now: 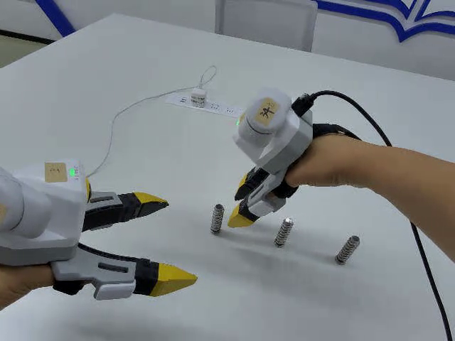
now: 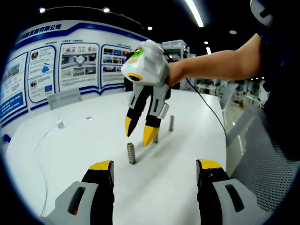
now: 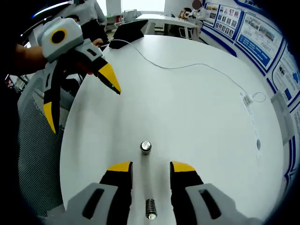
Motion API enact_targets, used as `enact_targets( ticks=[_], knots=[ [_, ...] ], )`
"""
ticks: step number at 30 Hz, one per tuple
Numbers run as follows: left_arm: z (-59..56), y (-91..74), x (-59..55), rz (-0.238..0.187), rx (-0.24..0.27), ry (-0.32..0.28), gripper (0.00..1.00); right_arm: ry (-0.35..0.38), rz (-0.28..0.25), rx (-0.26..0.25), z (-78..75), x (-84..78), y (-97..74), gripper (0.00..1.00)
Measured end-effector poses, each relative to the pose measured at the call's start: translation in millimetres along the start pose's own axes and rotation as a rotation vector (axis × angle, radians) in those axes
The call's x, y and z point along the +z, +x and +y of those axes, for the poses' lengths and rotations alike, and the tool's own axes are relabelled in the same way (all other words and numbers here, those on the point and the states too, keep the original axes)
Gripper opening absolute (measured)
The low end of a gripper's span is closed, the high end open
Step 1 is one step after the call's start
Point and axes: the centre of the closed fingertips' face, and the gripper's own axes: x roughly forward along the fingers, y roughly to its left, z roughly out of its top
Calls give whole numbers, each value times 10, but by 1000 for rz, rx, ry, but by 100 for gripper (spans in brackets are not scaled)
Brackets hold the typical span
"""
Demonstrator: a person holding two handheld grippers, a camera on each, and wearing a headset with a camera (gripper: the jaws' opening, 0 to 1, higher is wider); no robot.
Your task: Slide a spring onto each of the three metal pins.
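Three upright coils make a row on the white worktop: the left spring, the middle spring and the right spring, each well apart from its neighbour. We see the right gripper tilted down over that row in a hand. Its jaws are parted with nothing between them, and one yellow tip sits just beside the left spring; we cannot tell whether they touch.

In the right gripper view the left spring stands just ahead of the right gripper, seen from above with a bright metal end at its centre. The middle spring shows low between the two jaws.

We find the left gripper low at the near left, well apart from the springs, its jaws spread wide and empty. In the left gripper view the left gripper faces the row. The left spring is nearest and the right gripper hangs above it. The middle spring is partly hidden behind a yellow tip, and the right spring stands farthest. The right gripper view catches the left gripper at upper left, open too.

A white cable runs across the worktop to a power strip, and a black cable leaves the right gripper.
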Motion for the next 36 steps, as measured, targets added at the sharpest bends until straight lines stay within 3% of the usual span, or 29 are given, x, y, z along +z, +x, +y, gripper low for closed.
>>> enact_targets(
  ticks=[22,36],
  knots=[
    [10,55,41,7,-5,3,74,114,-118,-113,-155,-380,-347,47],
    [32,67,53,13,-3,3,76,212,-173,-181,-195,-744,-612,52]
  ],
)
